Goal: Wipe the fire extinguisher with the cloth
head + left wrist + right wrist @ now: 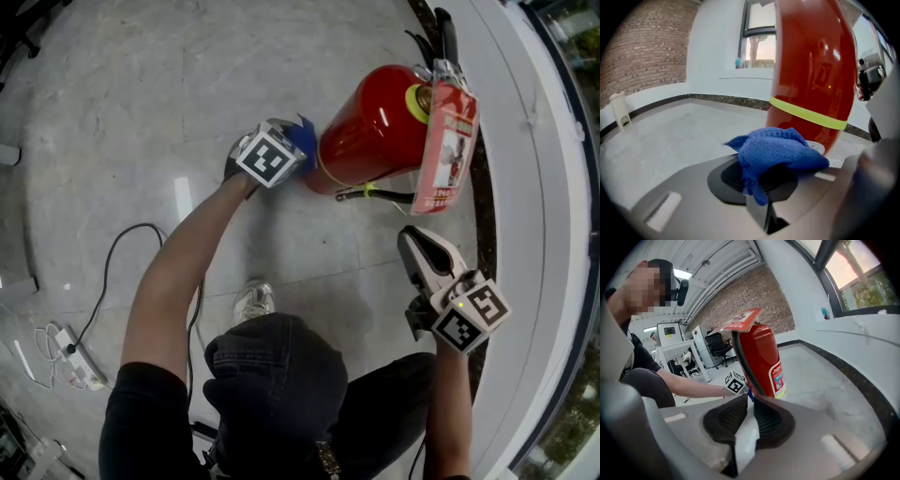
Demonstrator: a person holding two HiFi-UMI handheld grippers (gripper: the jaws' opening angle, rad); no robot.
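Note:
A red fire extinguisher (375,131) stands on the pale floor beside the curved wall. It has a yellow band (806,115), a black hose and a hanging paper tag (448,150). My left gripper (298,150) is shut on a bunched blue cloth (778,150), which sits at the cylinder's lower part (811,70), touching or nearly touching it. My right gripper (415,239) hangs to the right of the extinguisher, apart from it. Its jaws (750,401) are together with only a thin slit, nothing between them, and point at the extinguisher (761,362).
A white curved ledge (534,187) with a dark skirting strip runs along the right. A black cable and power strip (75,361) lie on the floor at left. The person's shoe (253,302) is below the extinguisher. Desks and an office chair (717,345) stand far behind.

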